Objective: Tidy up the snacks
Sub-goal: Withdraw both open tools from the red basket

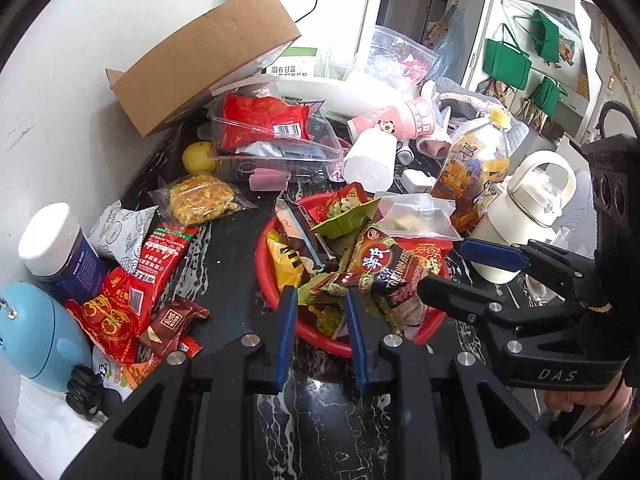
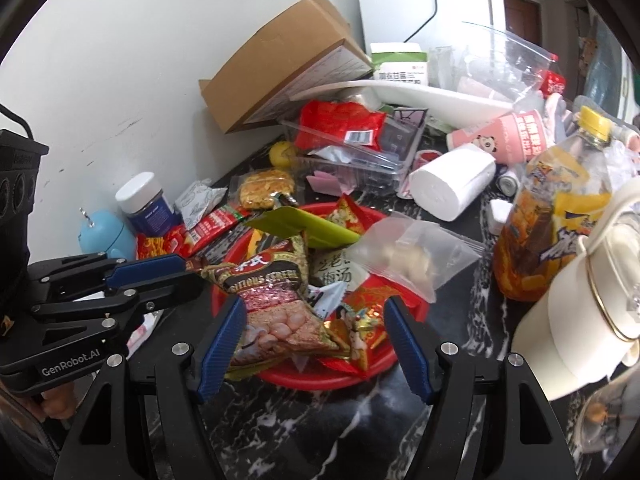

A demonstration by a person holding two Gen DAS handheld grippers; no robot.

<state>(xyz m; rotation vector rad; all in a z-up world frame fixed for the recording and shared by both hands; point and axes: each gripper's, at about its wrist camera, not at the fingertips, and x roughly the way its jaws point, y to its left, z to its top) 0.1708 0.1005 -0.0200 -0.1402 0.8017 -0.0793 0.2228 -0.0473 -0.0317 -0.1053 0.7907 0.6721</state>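
Observation:
A red basket (image 1: 320, 340) (image 2: 320, 380) on the black marble counter holds several snack packets. On top lie a brown snack packet (image 1: 380, 264) (image 2: 272, 280), a green wrapper (image 2: 296, 224) and a clear zip bag (image 2: 408, 260). My right gripper (image 2: 315, 300) (image 1: 440, 266) stands open over the basket. The brown packet lies below and between its blue pads, which do not press on it. My left gripper (image 1: 320, 294) (image 2: 192, 272) is shut at the basket's near left rim, its tips by the packet's corner. Red packets (image 1: 132, 280) and a noodle cake bag (image 1: 200, 200) lie loose to the left.
A tilted cardboard box (image 1: 200, 68) leans at the back left. Behind the basket are a clear tray (image 1: 272, 140), a paper roll (image 1: 370, 160) and a lemon (image 1: 198, 156). An orange drink bottle (image 1: 476, 168) and a white jug (image 1: 524, 216) crowd the right, a blue jar (image 1: 56, 244) the left.

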